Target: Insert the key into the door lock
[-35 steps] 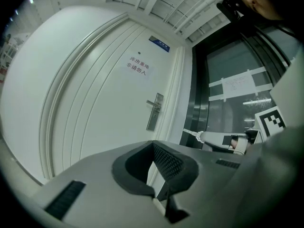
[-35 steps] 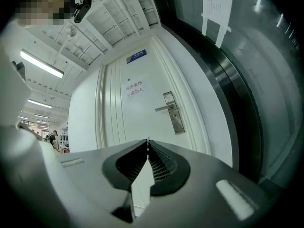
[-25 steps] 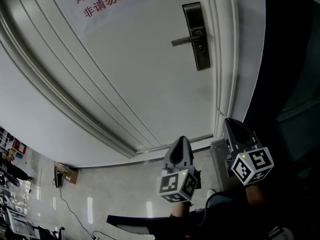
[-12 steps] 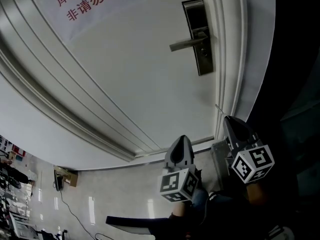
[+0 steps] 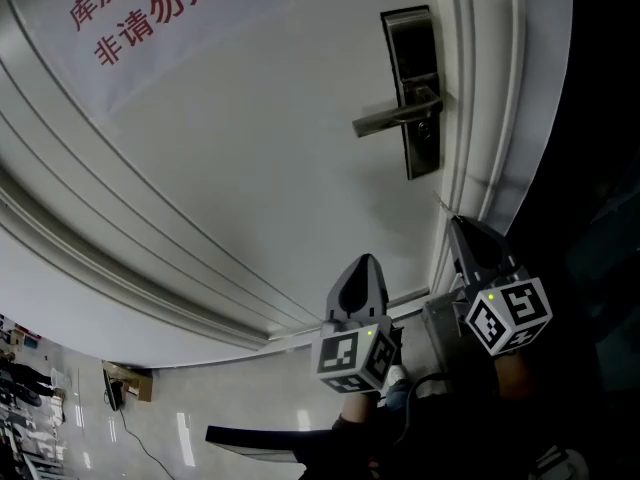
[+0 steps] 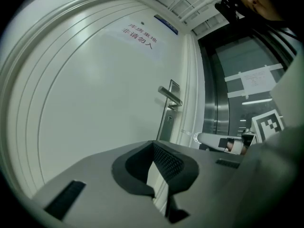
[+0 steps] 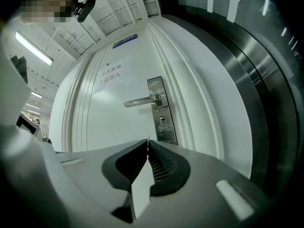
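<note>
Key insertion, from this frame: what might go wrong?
1. Only a thin sliver of the key shows past the shut right hand-held gripper. Contact with the lock could twist it or push it back into the grip.
2. The keyhole is small and sits just below the lever handle, and the gripper is not yet at the door. An approach that comes in slightly high may hit the handle instead.

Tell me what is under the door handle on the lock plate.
Under the door handle, the lock plate shows a keyhole, then bare metal. Nothing is in it; the key in the right gripper is short of it. The keyhole's inside is dark.
</note>
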Available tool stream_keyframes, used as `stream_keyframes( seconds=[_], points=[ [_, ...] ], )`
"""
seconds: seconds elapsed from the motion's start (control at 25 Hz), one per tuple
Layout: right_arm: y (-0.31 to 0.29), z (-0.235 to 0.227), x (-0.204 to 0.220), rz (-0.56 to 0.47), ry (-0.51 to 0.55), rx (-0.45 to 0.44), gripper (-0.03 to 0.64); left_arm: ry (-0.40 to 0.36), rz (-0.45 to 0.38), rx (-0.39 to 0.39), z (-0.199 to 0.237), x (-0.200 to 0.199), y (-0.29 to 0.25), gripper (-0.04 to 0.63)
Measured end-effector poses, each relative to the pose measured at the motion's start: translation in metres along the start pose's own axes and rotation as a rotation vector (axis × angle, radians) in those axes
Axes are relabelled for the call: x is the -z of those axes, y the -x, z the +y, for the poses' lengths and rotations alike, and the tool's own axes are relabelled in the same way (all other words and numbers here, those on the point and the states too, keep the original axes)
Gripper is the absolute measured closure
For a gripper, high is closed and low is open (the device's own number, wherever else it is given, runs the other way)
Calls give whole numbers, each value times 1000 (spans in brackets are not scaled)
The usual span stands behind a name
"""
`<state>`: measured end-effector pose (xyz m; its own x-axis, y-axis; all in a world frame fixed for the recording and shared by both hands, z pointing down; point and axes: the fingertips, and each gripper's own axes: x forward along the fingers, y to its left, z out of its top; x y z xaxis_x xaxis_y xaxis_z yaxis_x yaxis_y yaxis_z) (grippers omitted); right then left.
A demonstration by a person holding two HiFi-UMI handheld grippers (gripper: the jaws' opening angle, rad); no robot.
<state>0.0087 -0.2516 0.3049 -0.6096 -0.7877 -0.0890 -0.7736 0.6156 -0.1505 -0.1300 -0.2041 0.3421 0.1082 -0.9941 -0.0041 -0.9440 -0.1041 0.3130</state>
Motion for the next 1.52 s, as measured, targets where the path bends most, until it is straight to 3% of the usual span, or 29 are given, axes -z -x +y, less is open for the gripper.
stream_keyframes(
  seconds=[0.36,0.64,0.76,1.08,1.32,1.52],
  points=[
    [-51,-18,-22,-29,273,85,606,-30,10,58,34,-12,-47,595],
    [-69,-18,-35,-23,496,102,606,-23,27,80,39,-10,-68,595],
    [-75,-18,-40,-16,660,93,606,-32,24,84,37,-10,-75,595],
    [-81,-18,-38,48,1222,126,605,-40,26,92,28,-12,-85,595],
    [-88,-27,-31,99,1423,149,606,-46,33,91,25,-8,-92,595],
    [-92,-32,-31,122,1489,156,605,-45,50,99,21,-4,-95,595]
  ],
)
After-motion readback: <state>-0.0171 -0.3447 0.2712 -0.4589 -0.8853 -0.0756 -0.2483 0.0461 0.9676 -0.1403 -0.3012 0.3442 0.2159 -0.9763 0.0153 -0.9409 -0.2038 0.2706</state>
